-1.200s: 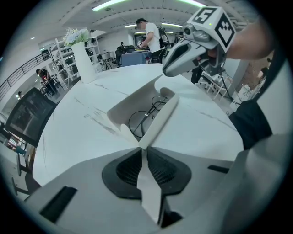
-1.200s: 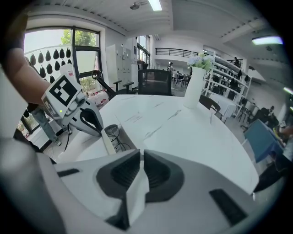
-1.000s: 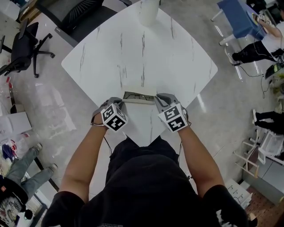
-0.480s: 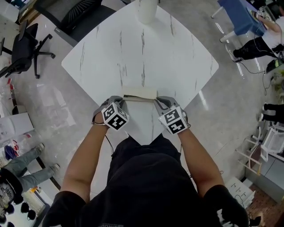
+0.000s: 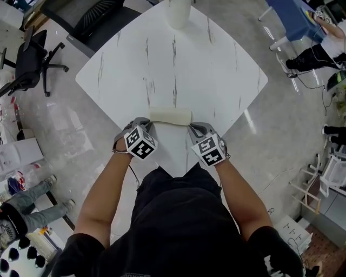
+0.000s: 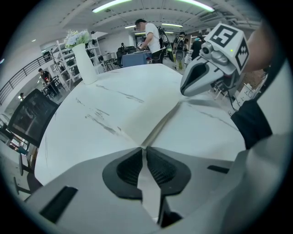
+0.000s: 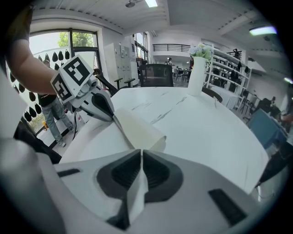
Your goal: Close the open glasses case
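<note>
**A:** Where does the glasses case (image 5: 170,116) sit?

**B:** Near the table's (image 5: 216,59) 6 o'clock corner, right in front of the person. The left gripper (image 5: 150,124) is at the case's 9 o'clock end and the right gripper (image 5: 191,127) at its 3 o'clock end.

**A:** And the jaws?

**B:** Both pairs are drawn to a sliver. In each gripper view the case's edge runs straight into that thin gap, so I read them as pinching the 2 ends.

**A:** Which step is this?

**B:** The fold-over, nearly finished, I'd say. From above the case shows only its cream outside. In the right gripper view the lid (image 7: 137,125) curves up over its far end.

**A:** What does the next move need?

**B:** An even press down at both ends until the lid seats, then letting go without dragging the case.

**A:** Anything you can't make out?

**B:** Whether the lid is fully shut, and whether anything lies inside. From above, the grippers' own bodies cover the tips. The vase (image 5: 178,13) at 12 o'clock is cut off.
</note>
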The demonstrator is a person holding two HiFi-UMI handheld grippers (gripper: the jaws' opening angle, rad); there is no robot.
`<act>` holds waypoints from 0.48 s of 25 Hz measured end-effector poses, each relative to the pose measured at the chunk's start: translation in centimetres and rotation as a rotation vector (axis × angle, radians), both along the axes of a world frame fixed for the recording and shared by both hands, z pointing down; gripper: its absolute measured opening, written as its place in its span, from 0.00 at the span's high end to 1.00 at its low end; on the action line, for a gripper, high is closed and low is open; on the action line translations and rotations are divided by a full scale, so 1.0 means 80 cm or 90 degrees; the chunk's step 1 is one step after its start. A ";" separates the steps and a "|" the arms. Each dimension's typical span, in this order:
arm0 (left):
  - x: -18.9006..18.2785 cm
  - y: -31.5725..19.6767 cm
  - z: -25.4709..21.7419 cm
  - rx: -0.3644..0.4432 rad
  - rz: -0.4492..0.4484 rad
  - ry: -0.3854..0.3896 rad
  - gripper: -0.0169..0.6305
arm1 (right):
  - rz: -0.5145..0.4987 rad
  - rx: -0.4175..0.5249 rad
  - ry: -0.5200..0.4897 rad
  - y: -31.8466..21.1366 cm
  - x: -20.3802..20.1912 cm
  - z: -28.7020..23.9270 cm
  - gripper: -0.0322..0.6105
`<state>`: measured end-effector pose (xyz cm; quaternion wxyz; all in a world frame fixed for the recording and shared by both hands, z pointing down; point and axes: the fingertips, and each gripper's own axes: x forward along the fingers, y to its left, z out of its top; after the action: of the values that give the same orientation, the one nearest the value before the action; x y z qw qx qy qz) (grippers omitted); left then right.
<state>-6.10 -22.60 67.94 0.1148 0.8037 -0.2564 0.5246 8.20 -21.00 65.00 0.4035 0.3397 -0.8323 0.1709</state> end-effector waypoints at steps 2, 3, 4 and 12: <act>0.000 0.000 -0.001 0.002 -0.002 0.004 0.95 | 0.005 0.000 0.000 0.000 0.001 0.002 0.92; 0.000 0.000 -0.001 0.003 -0.003 0.006 0.95 | 0.005 -0.003 0.001 0.000 0.000 0.003 0.92; -0.001 0.000 -0.002 0.003 -0.003 0.008 0.95 | 0.004 -0.007 0.003 0.001 0.000 0.004 0.92; -0.002 0.000 -0.002 0.035 0.008 0.003 0.94 | -0.024 -0.016 0.028 0.002 -0.002 -0.002 0.92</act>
<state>-6.25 -22.60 67.81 0.0898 0.8094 -0.2654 0.5161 8.06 -20.88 64.81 0.4288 0.3228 -0.8272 0.1661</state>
